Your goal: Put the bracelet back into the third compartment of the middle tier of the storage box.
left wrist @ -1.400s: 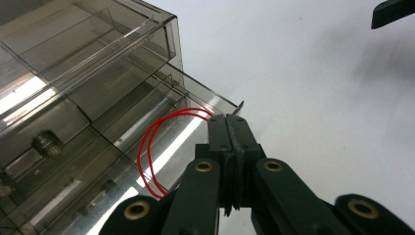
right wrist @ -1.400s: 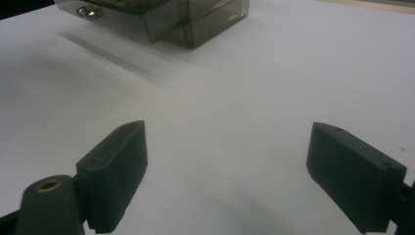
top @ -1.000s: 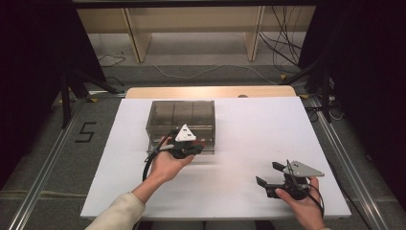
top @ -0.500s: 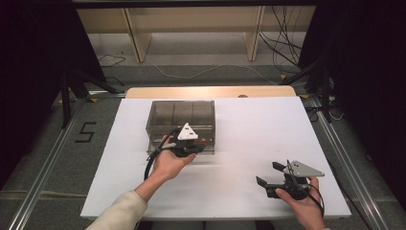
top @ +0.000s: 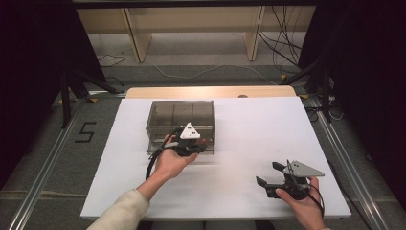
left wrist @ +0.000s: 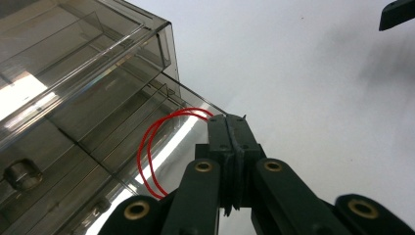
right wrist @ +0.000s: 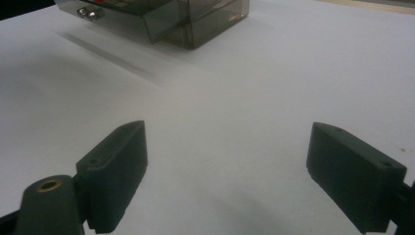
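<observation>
I have the left gripper (top: 203, 145) at the near front edge of the smoky clear plastic box (top: 180, 120), which sits on the white table (top: 249, 129) toward its far left of centre. In the left gripper view its jaws (left wrist: 229, 147) are pressed flat together, and a thin red loop (left wrist: 152, 147) runs from just beside them down along the box's drawer front; I cannot tell whether the loop is actually pinched between the pads or merely lies behind them. The drawer looks pulled out a little from the box's body, with a round metal knob (left wrist: 20, 174) showing through the tinted plastic at the lower left of that view. My left hand (top: 171, 160) grips the tool from the near side, with the grey three-cornered plate on top. The right gripper (top: 270, 175) rests low near the table's near right corner, well apart from the box, jaws spread wide with nothing between them. In the right gripper view (right wrist: 225, 181) I see bare white surface between the two black pads and the box far off at the top.
</observation>
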